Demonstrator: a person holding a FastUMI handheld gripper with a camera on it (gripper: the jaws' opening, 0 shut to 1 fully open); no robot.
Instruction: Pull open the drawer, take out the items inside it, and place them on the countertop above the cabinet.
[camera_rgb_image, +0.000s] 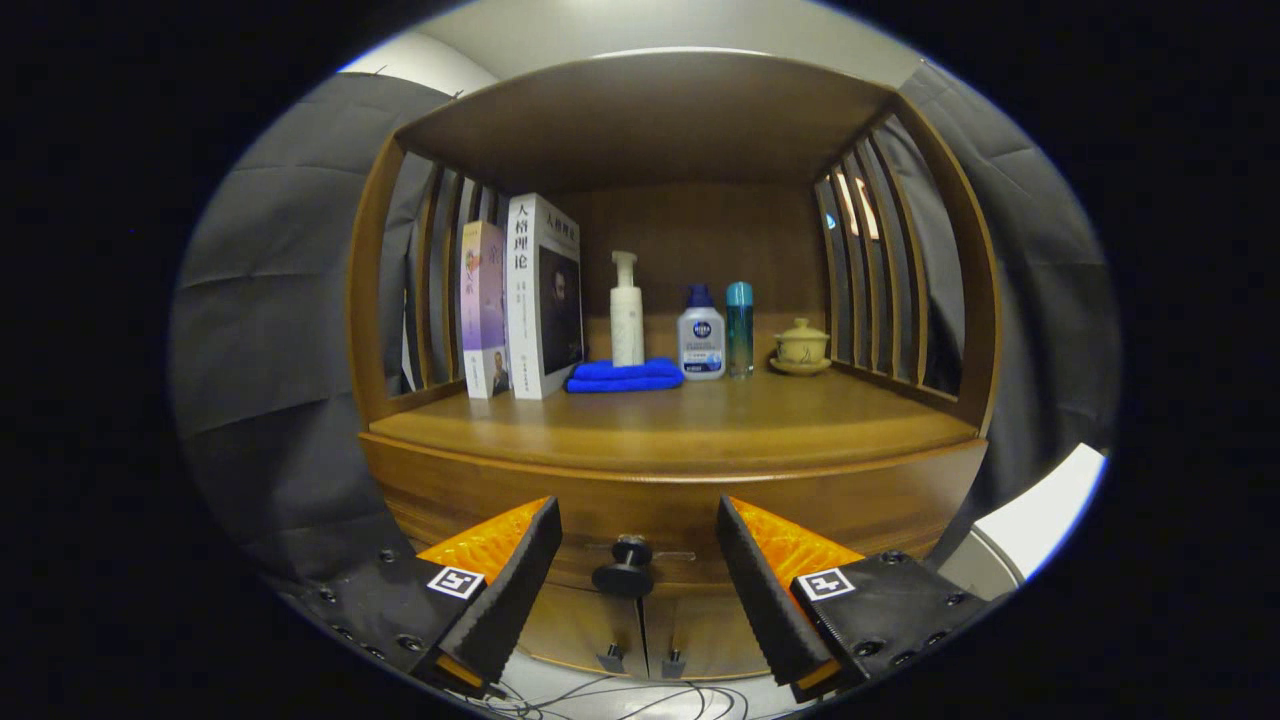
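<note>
A wooden cabinet stands ahead with its drawer front (660, 515) flush and shut below the countertop (680, 420). A dark round knob (624, 568) sticks out of the drawer's middle. My gripper (638, 530) is open, its two fingers spread to either side of the knob and a little short of it, touching nothing. What lies inside the drawer is hidden.
On the countertop, at the back, stand two books (525, 300), a white pump bottle (626, 310) on a folded blue cloth (625, 376), a small squat bottle (701, 335), a teal bottle (740, 328) and a lidded cup (801, 347). Slatted sides and a shelf roof enclose it. Two lower doors (640, 625) sit beneath the drawer.
</note>
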